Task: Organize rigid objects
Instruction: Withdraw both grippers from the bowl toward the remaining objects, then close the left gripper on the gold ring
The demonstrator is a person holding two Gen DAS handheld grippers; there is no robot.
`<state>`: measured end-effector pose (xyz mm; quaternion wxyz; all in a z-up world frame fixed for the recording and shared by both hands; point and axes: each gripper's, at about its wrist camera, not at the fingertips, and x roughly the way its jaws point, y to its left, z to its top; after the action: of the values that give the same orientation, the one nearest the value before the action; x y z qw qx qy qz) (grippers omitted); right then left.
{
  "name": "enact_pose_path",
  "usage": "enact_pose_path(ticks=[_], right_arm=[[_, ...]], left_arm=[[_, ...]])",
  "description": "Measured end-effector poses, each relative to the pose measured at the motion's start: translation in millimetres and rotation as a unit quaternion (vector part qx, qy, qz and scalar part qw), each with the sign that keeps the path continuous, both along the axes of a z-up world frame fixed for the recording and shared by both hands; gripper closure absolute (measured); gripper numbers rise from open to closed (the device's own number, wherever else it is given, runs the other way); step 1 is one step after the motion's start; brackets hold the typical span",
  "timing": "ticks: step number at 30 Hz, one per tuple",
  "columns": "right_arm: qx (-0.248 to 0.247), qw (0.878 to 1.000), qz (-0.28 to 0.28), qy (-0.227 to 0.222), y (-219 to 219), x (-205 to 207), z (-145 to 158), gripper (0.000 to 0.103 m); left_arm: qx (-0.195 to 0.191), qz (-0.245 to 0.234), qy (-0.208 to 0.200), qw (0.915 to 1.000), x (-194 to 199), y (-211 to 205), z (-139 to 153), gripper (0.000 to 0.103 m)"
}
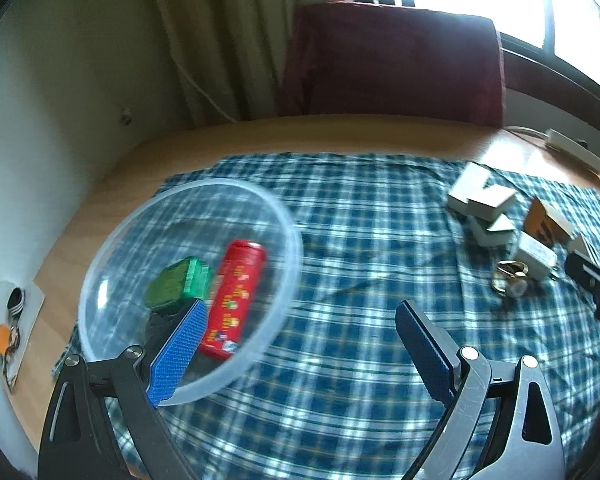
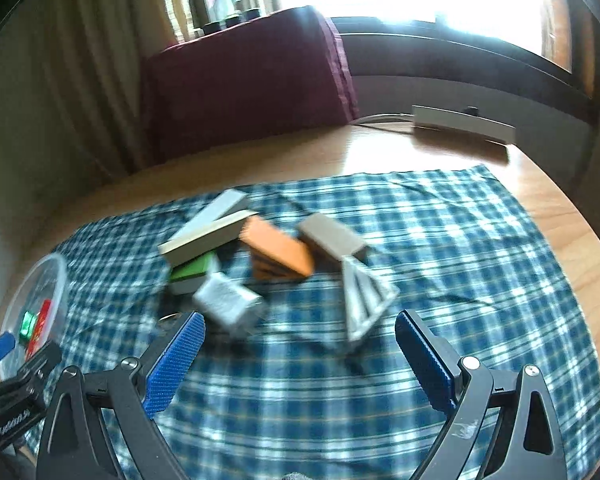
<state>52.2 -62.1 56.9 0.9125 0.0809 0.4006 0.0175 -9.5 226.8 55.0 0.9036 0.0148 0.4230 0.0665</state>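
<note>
Here my left gripper (image 1: 300,344) is spread wide with nothing between its blue pads, hovering over the blue checked cloth (image 1: 360,248) that covers the round wooden table (image 1: 112,184). Its left pad overlaps the near rim of the clear plastic bowl (image 1: 112,248) in the left wrist view. Inside that bowl lie a red tin (image 1: 236,300) and, just beside it on the left, a green box (image 1: 178,282); a dark item sits below them, partly hidden by my finger.

My right gripper (image 2: 300,344) is likewise released and empty, held above the cloth in front of the pile of loose things. That pile sits well apart from the bowl: an orange box (image 2: 278,250), a brown box (image 2: 332,236) touching it on the right, two long grey blocks (image 2: 208,232) leaning across a green-topped box (image 2: 192,272), a small white adapter (image 2: 228,306) nearest my left finger, and a white ribbed triangular piece (image 2: 364,300). The view is blurred, so finer details escape me.

A maroon chair (image 1: 396,60) stands behind the table.
</note>
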Motion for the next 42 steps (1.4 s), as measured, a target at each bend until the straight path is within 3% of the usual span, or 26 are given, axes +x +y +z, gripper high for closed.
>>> enact_pose_path(ticks=[15, 32, 35, 37, 42], right_arm=[[-0.001, 0.999, -0.027, 0.023, -33, 10, -9, 0.005], [0.003, 0.999, -0.029, 0.033, -35, 13, -13, 0.005], [0.001, 0.999, -0.028, 0.031, -35, 12, -13, 0.005], [0.000, 0.999, -0.028, 0.032, -35, 13, -13, 0.005], [-0.002, 0.999, -0.027, 0.032, -35, 14, -14, 0.005]], left_arm=[[-0.025, -0.097, 0.068, 0.9926, 30, -68, -21, 0.008], [-0.060, -0.131, 0.084, 0.9860, 61, -106, -32, 0.008], [-0.059, -0.138, 0.082, 0.9853, 63, -110, -35, 0.015], [-0.060, -0.143, 0.084, 0.9843, 65, -114, -37, 0.029], [-0.066, -0.155, 0.077, 0.9827, 64, -119, -38, 0.041]])
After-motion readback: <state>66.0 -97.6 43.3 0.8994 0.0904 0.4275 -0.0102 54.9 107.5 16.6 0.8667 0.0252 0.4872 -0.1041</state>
